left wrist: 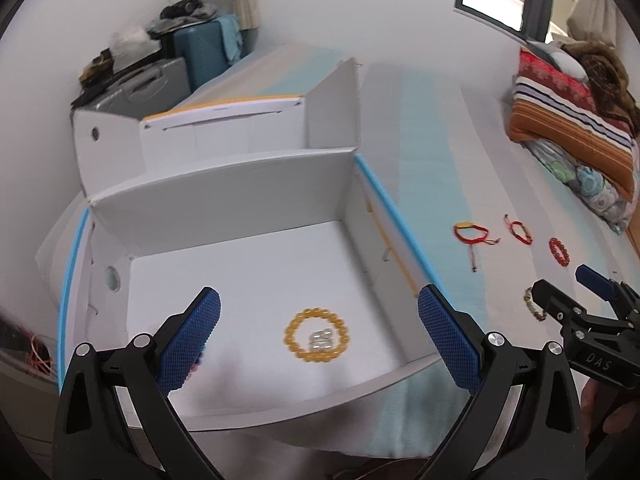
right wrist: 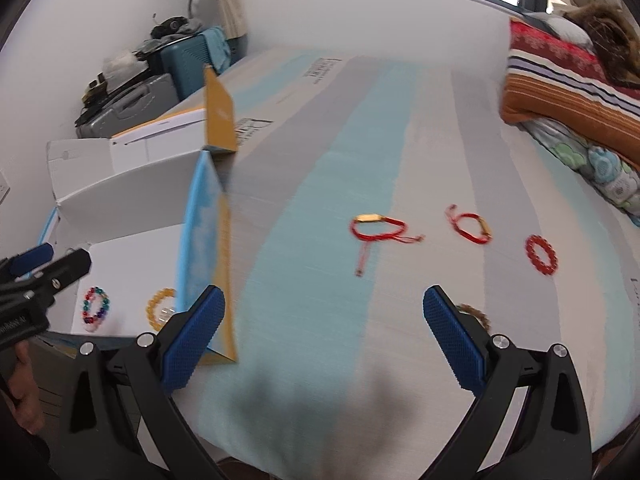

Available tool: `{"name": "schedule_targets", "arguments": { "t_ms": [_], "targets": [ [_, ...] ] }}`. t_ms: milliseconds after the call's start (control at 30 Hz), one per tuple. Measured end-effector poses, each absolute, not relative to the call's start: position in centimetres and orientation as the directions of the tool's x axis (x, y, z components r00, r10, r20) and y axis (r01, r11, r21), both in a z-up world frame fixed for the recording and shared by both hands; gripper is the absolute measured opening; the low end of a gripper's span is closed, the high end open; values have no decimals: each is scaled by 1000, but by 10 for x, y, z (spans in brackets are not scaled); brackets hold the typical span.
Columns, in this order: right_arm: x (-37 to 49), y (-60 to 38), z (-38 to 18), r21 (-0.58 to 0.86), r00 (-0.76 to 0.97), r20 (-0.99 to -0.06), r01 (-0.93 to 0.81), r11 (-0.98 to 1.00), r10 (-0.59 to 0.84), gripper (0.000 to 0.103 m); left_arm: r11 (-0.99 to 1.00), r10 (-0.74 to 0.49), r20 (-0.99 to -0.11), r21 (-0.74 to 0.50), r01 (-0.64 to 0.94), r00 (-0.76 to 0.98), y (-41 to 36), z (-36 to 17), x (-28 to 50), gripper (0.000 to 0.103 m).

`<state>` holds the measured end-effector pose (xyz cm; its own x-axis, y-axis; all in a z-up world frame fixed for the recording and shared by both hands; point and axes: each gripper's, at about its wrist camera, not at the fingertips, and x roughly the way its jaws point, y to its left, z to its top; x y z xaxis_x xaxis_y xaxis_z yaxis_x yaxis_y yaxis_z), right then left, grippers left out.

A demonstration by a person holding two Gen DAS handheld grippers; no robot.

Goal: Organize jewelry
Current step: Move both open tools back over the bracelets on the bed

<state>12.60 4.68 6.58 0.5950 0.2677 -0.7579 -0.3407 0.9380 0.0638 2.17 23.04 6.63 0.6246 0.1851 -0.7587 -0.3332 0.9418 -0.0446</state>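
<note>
My left gripper (left wrist: pixel 319 334) hangs open over a white cardboard box (left wrist: pixel 224 208). On the box floor lies a yellow bead bracelet (left wrist: pixel 318 335) with a small silver piece inside its ring. A multicoloured bead bracelet (right wrist: pixel 95 309) lies beside it in the box. My right gripper (right wrist: pixel 323 332) is open and empty above the striped bed sheet. On the sheet lie a red cord bracelet with a gold bar (right wrist: pixel 376 229), a second red cord bracelet (right wrist: pixel 472 227), a red bead bracelet (right wrist: pixel 542 254) and a brown bead bracelet (right wrist: pixel 476 314) behind my right finger.
Folded striped and floral bedding (right wrist: pixel 572 96) is stacked at the far right of the bed. Suitcases piled with clutter (left wrist: pixel 160 72) stand against the wall behind the box. The box's open lid and flaps (left wrist: pixel 332 100) stand up at its far side. A hand (right wrist: pixel 24 392) holds the left gripper.
</note>
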Motion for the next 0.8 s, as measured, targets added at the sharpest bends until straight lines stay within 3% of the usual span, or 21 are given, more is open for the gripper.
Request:
{"name": "schedule_targets", "arguments": {
  "t_ms": [500,800],
  "targets": [
    [149,-58,31,39,593,-791,-195,980,149,96,981,74,-738,-65,-181,670,132,59,82,97],
    [181,-103,-13,75,553,-823,-125,989,132,96,994,24,-748,-54,-96,664,70,26,152,97]
  ]
}}
